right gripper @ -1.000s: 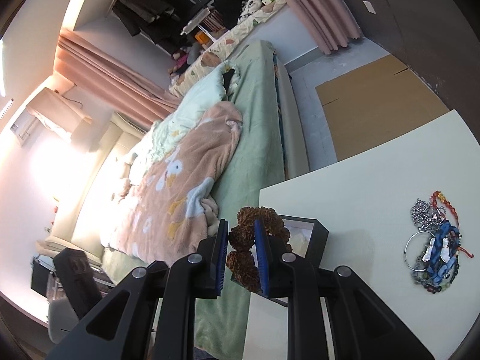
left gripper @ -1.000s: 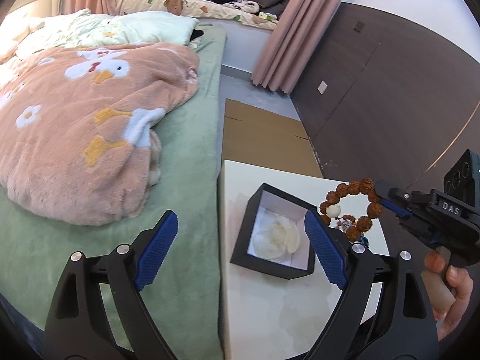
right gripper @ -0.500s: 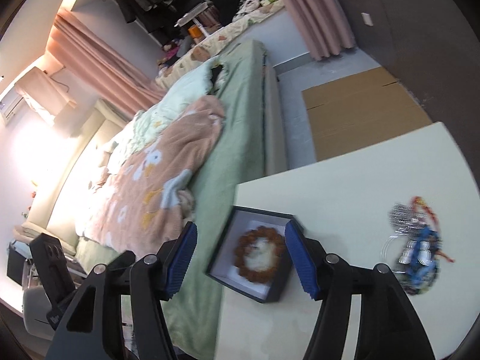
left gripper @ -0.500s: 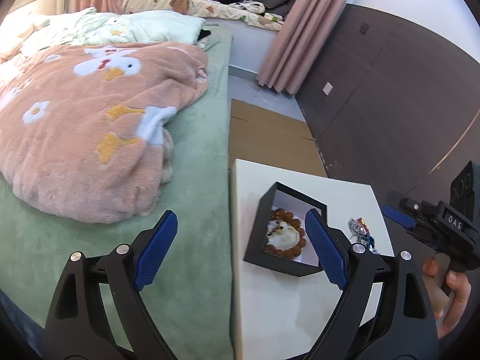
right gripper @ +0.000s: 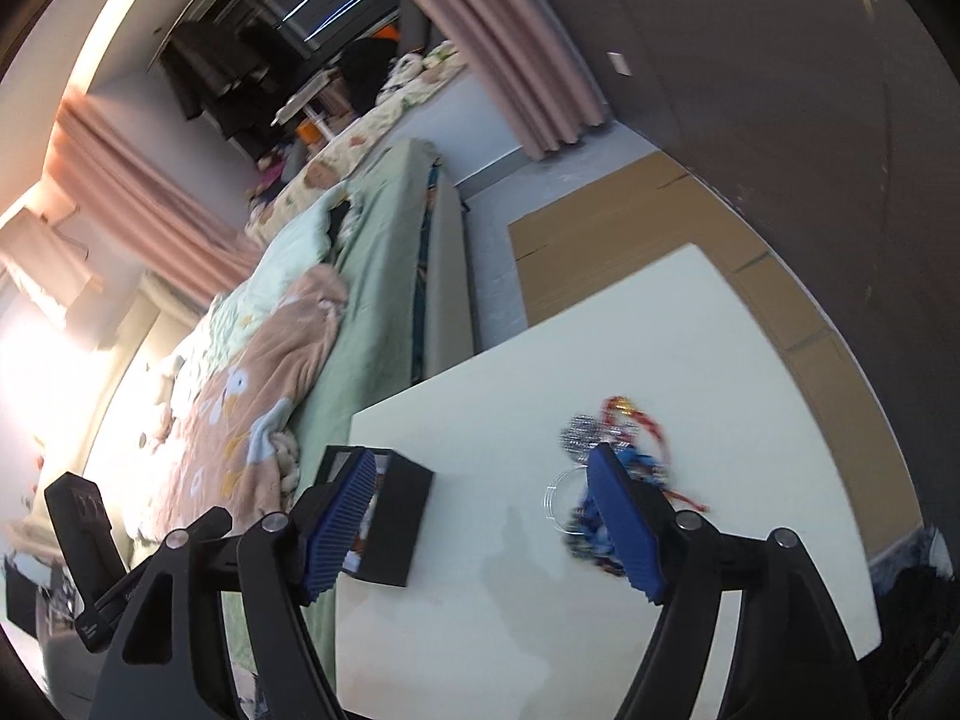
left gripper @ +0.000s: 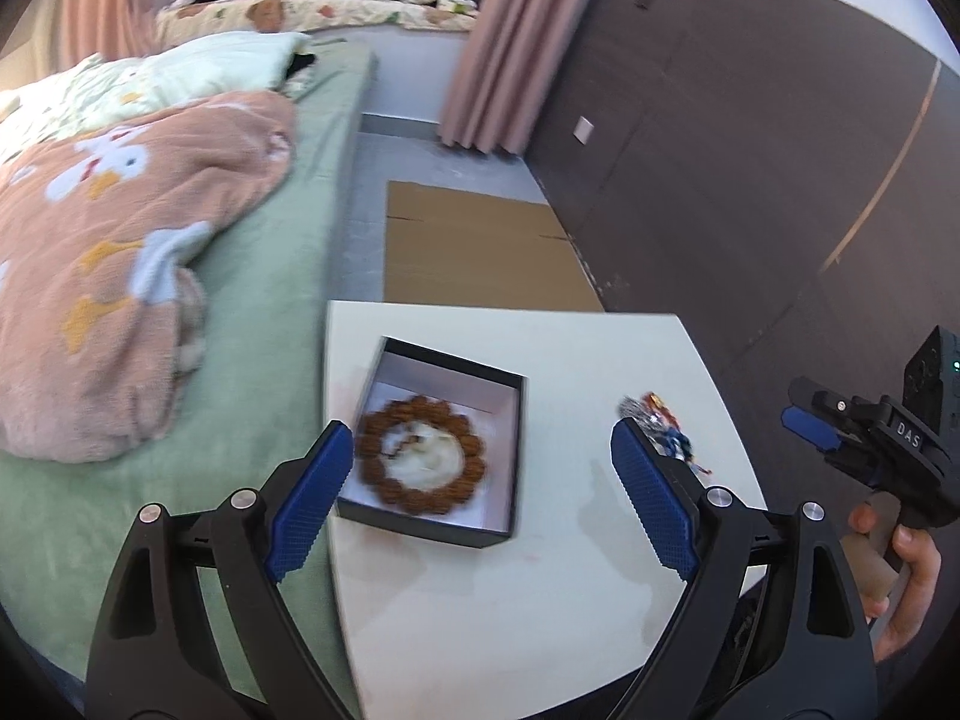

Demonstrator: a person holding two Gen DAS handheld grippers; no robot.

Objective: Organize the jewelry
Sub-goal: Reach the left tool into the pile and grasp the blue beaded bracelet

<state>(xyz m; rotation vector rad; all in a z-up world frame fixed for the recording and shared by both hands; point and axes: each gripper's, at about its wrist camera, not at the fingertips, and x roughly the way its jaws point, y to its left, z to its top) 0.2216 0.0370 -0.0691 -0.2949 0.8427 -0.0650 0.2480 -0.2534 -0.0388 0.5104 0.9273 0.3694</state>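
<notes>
Counting the task's things gives one black box [left gripper: 441, 450], one brown bead bracelet [left gripper: 420, 462] and one tangled pile of jewelry [left gripper: 660, 429], all on one cream table [left gripper: 540, 588]. Two grippers are in play. The left gripper [left gripper: 480, 504] has its blue pads spread wide with nothing between them. The right gripper [right gripper: 480, 531] has its jaws opening, and nothing is pinched in them.

From the left wrist, the bracelet lies ringed inside the box, around something pale, at about 11 o'clock from that gripper's centre; the pile sits well apart at 2 o'clock. This view also shows a hand [left gripper: 900, 576] on the right gripper's handle at 4 o'clock. The right wrist view hides the box's inside behind its left pad, yet shows the pile's red cord, silver chain and blue beads more plainly, at 1 o'clock.
</notes>
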